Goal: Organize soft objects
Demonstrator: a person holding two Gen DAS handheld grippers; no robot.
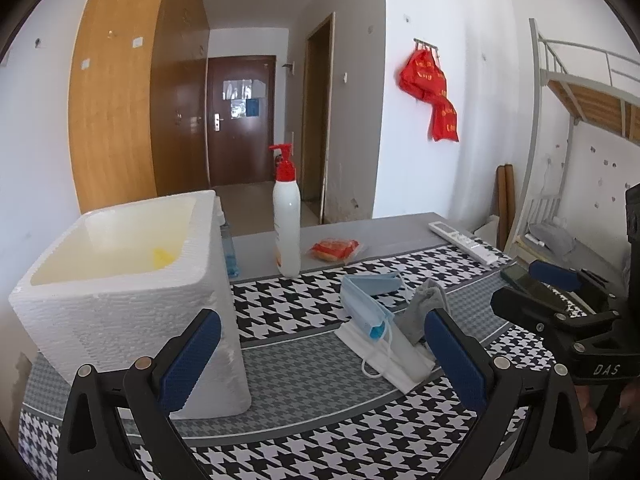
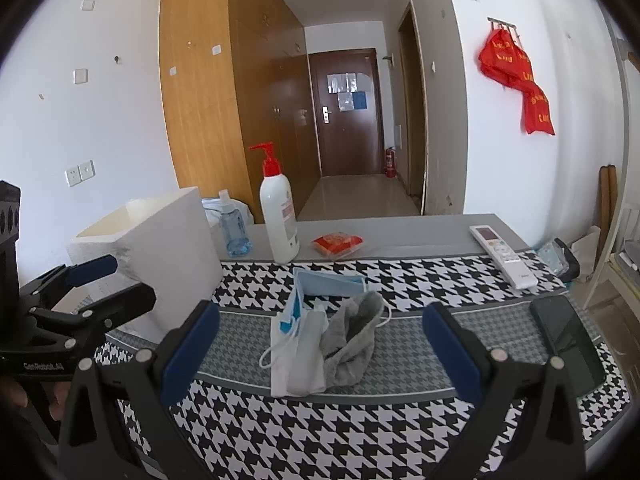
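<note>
Masks (image 2: 298, 340) and a grey sock (image 2: 354, 340) lay together in a small heap on the patterned tabletop (image 2: 320, 440), and nothing had been lifted yet. In the right wrist view the heap sat at about 12 o'clock from the right gripper (image 2: 320, 344), just ahead of its blue pads (image 2: 192, 350), which stood wide apart with nothing between them. The sock leaned against the white mask, and a blue mask (image 2: 330, 282) lay just behind them, touching.

In the left wrist view the left gripper (image 1: 320, 356) was also spread wide and empty. The foam box (image 1: 120, 280) stood at about 10 o'clock from it, with its corner just beside the left pad. The heap lay at about 1 o'clock, near the right pad. Something yellow (image 1: 162, 258) was visible inside the box.

I judged that the step in hand was the approach before the first pick, with the box as the likely place for the soft things. The next move seemed to call for lowering the right gripper over one item only, probably the sock, since it was on top and nearest. The pads would need to close on a fold of cloth and not catch the ear loops of the mask below. The bottle (image 2: 278, 220), the remote (image 2: 504, 256) and the phone (image 2: 568, 340) were hard things and should stay where they were.
</note>
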